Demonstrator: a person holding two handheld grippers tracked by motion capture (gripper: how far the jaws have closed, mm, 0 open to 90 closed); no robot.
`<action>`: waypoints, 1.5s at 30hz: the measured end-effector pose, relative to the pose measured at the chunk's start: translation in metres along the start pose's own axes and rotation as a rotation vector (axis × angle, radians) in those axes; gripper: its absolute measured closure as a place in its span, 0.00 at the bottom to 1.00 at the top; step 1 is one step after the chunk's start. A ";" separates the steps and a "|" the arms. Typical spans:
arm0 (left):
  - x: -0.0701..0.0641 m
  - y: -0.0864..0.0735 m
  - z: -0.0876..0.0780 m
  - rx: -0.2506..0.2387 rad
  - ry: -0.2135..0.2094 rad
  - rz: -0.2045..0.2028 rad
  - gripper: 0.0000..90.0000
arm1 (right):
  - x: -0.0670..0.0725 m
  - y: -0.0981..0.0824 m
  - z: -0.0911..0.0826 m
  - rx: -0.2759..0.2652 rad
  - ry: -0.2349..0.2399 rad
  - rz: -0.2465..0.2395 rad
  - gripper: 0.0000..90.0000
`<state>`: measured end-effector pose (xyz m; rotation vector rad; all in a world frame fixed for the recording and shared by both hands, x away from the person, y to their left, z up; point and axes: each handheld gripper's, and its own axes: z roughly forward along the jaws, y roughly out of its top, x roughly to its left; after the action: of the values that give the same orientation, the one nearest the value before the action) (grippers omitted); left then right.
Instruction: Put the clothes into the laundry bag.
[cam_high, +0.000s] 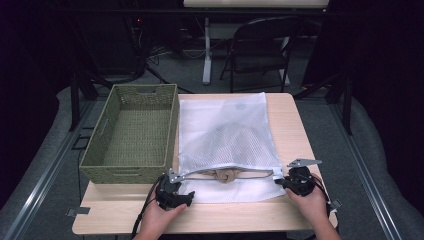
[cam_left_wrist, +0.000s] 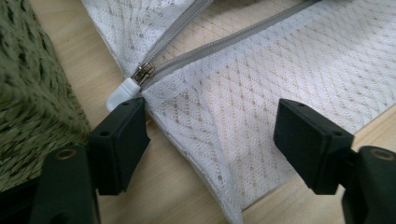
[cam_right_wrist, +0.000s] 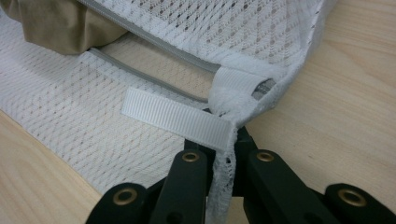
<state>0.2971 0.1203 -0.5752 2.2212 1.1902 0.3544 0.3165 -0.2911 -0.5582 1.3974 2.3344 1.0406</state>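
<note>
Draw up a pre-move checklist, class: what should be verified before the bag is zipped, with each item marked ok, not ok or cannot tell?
1. Right gripper clamps the bag corner: ok, jaws shut on the mesh.
2. Left gripper grips the zipper pull: not ok, jaws open, pull lies just beyond one jaw.
3. Cloth fully inside the bag: not ok, a tan bunch sits in the open mouth.
4. Zipper track free of snags: cannot tell, the cloth hides part of it.
5. Basket clear of the bag: ok, it stands beside the bag.
</note>
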 end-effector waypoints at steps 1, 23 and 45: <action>-0.001 0.000 0.001 0.001 0.009 0.008 0.27 | 0.000 0.000 0.000 0.001 0.000 0.002 0.98; -0.005 0.004 0.004 -0.047 -0.006 0.035 0.60 | 0.007 -0.003 0.002 0.005 0.008 -0.023 0.98; -0.005 0.007 0.006 -0.057 -0.043 0.043 0.94 | 0.013 -0.002 0.005 0.021 -0.003 -0.058 0.98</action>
<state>0.3021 0.1111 -0.5755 2.1967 1.0974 0.3519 0.3113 -0.2789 -0.5610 1.3286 2.3757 1.0005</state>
